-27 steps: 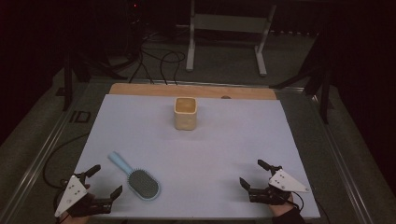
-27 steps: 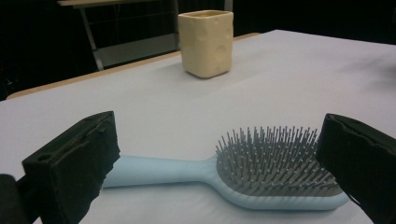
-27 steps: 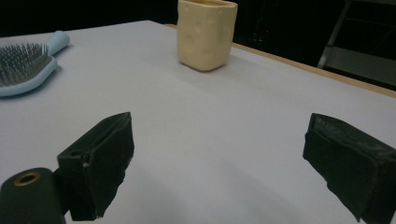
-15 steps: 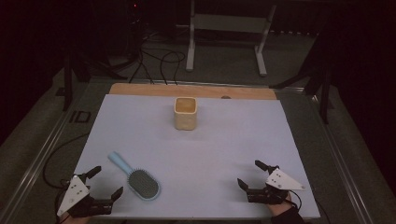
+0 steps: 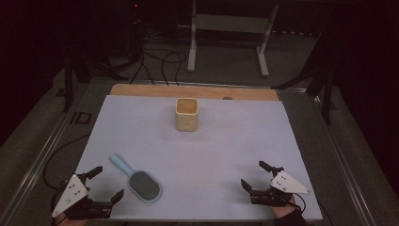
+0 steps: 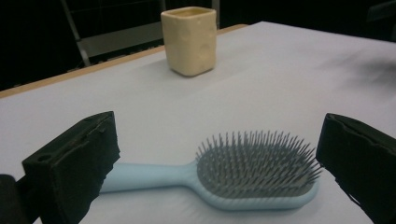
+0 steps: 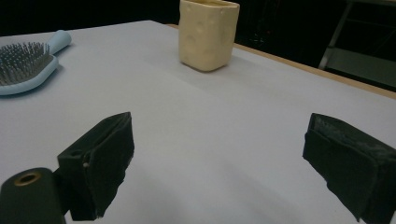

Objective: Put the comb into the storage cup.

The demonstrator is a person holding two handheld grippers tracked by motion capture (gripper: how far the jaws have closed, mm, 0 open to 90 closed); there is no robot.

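Dark room, a table covered by a pale lilac sheet (image 5: 202,150) with a strip of bare wood along its far edge; cables and a grey stand on the floor beyond. At the near left corner you hold the left gripper (image 5: 106,183), jaws spread wide with nothing between them; in the left gripper view the same jaws frame the brush (image 6: 243,172) from either side without touching it. The brush (image 5: 139,181) lies flat on the sheet just beside that gripper, bristles up, its oval head toward you and its light blue handle (image 5: 120,162) running away and to the left, so the long axis slants across the line of your reach. Seen along the left jaws, the head sits right of centre and the handle (image 6: 149,175) passes behind the left jaw, low and level. At the near right corner you hold the right gripper (image 5: 256,176), jaws likewise apart and empty, over bare sheet; from there the brush (image 7: 25,67) lies well apart, far across to the left. Your left hand is plainly the nearer one, and a short advance with a turn to square the jaws across the handle seems the likely next demand. Farthest off, the cream cup (image 5: 187,114) stands upright near the middle of the far edge, apart from brush and both grippers
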